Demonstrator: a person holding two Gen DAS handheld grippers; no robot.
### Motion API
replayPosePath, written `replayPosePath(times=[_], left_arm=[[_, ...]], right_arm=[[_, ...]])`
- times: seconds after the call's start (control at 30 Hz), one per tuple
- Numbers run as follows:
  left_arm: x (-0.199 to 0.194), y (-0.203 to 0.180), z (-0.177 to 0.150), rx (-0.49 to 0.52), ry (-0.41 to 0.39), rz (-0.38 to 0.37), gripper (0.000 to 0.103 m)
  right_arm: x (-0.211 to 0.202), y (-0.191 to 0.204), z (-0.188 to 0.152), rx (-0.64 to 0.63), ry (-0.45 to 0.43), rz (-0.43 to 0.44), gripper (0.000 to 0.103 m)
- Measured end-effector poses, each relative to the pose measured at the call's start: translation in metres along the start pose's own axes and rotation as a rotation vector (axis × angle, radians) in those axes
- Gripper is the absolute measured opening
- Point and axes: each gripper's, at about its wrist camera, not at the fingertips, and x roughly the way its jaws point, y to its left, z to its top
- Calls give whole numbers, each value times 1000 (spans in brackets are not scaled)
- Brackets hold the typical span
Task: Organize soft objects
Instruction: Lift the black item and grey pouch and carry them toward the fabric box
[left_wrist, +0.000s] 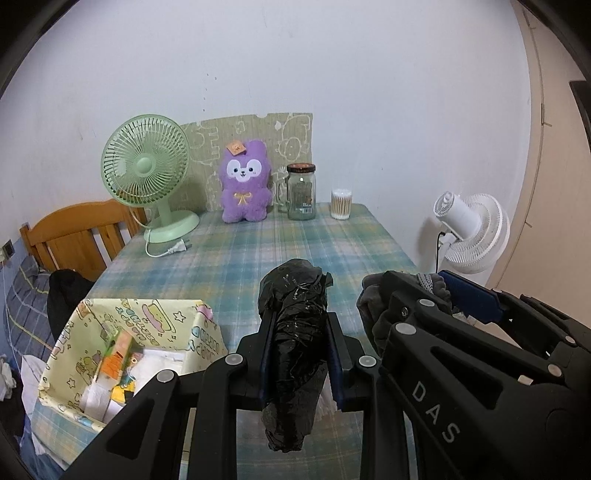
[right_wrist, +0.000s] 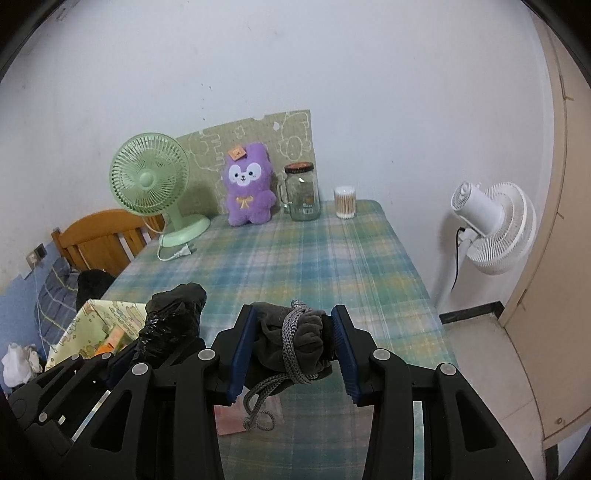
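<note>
Plaid cloth covers your desk (right_wrist: 314, 258). Your left hand-held gripper (left_wrist: 299, 350) pinches a black plastic-bag roll (left_wrist: 291, 332); your right hand-held gripper (right_wrist: 291, 347) clamps a cord-tied grey cloth bundle (right_wrist: 295, 339), both above the desk. That dangling cord (right_wrist: 258, 406) could snag near the patterned box (left_wrist: 110, 350).

Purple plush toy (left_wrist: 244, 181) — green fan (left_wrist: 146, 166) — blue-green plaid tablecloth (left_wrist: 280, 243).

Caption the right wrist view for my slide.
Right hand-held gripper clamps a cord-tied grey cloth bundle above the plaid table.
</note>
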Motion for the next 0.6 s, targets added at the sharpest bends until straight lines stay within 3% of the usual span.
replayPosePath(times=[0.6], left_arm=[[-19,24,9,16,-32,-32,24]], right_arm=[[-21,30,7,-2,-40,-16,45]])
